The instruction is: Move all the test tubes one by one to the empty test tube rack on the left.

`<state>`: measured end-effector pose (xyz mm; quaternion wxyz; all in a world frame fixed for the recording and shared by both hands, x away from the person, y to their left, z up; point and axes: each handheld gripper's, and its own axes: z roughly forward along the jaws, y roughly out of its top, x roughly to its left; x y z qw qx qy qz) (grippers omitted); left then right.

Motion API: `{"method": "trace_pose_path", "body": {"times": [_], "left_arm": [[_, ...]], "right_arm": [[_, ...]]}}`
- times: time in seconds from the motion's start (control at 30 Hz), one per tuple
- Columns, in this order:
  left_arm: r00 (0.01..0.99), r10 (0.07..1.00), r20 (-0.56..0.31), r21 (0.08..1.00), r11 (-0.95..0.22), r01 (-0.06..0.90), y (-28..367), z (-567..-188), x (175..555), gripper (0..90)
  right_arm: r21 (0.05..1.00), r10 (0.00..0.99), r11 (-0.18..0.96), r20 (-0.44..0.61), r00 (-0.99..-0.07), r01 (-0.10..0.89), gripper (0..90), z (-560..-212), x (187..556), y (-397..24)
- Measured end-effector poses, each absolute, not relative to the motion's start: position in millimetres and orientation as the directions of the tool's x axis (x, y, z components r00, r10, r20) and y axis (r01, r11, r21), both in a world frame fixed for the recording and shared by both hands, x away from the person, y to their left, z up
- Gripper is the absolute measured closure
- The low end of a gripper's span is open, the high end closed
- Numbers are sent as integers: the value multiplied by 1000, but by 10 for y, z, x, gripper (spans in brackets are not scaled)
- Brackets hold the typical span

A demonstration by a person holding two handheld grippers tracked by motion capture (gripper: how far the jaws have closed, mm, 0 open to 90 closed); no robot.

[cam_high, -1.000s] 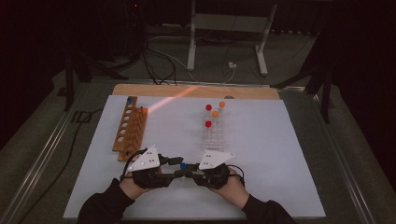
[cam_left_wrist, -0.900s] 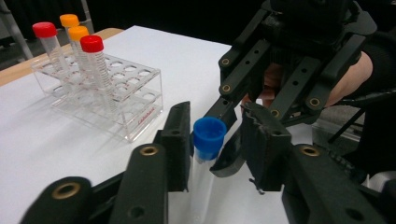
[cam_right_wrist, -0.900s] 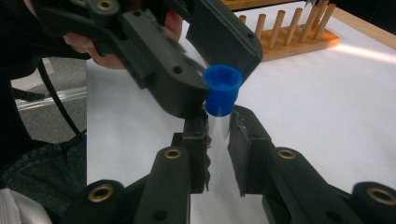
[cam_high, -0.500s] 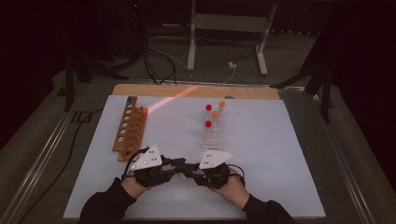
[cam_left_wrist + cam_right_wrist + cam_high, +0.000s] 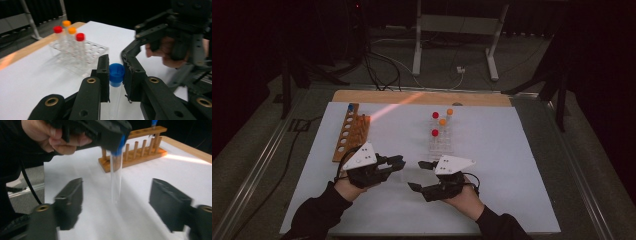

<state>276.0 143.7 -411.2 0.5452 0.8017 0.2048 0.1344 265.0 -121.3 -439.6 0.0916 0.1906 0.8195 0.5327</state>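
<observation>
L gripper (image 5: 116,75): jaws clamped on the blue-capped tube (image 5: 115,82), pads pinching right at the blue cap, clear body hanging down below. In the high view we see the same L gripper (image 5: 398,162) left of table centre, nose pointing toward the R one. Its jaws have just finished closing; a sec ago they were a bit wider, w/ both grippers nose to nose.

R gripper (image 5: 116,202): jaws have just been opening and now stand wide. The tube (image 5: 116,176) hangs between them but neither pad touches it, clear gap each side. In the high view the R gripper (image 5: 418,175) sits apart from the L, whereas half a sec ago the two tips were joined up. L hand also looks lifted a bit vs then.

So we read this as a handover just done: R let go, L owns the tube. The tube is in the air over the white mat (image 5: 512,165), held cap end up, not in any rack.

Outward: wooden rack (image 5: 348,137) at mat's left w/ one blue-capped tube at its far end, rest of the holes look empty. Clear plastic rack (image 5: 441,142) mid-mat w/ two red- and two orange-capped tubes standing in it.

Our guess: next is carrying the tube to the wooden rack, since the blue one lives there. Grip is only on the cap, so the tube could swing or slip; needs to stay upright for the hole.
</observation>
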Motion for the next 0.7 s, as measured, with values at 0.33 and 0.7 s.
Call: {"method": "trace_pose_path", "body": {"times": [0.33,0.7], "left_arm": [[810,584,47,931,-321,177,1720,-3802,3062,773],[709,699,92,926,-322,196,2128,-3628,3397,773]], "right_arm": [[920,433,344,25,-901,190,35,-4369,2662,-1272],[935,462,281,63,-884,214,3,-4341,2666,-1321]]}}
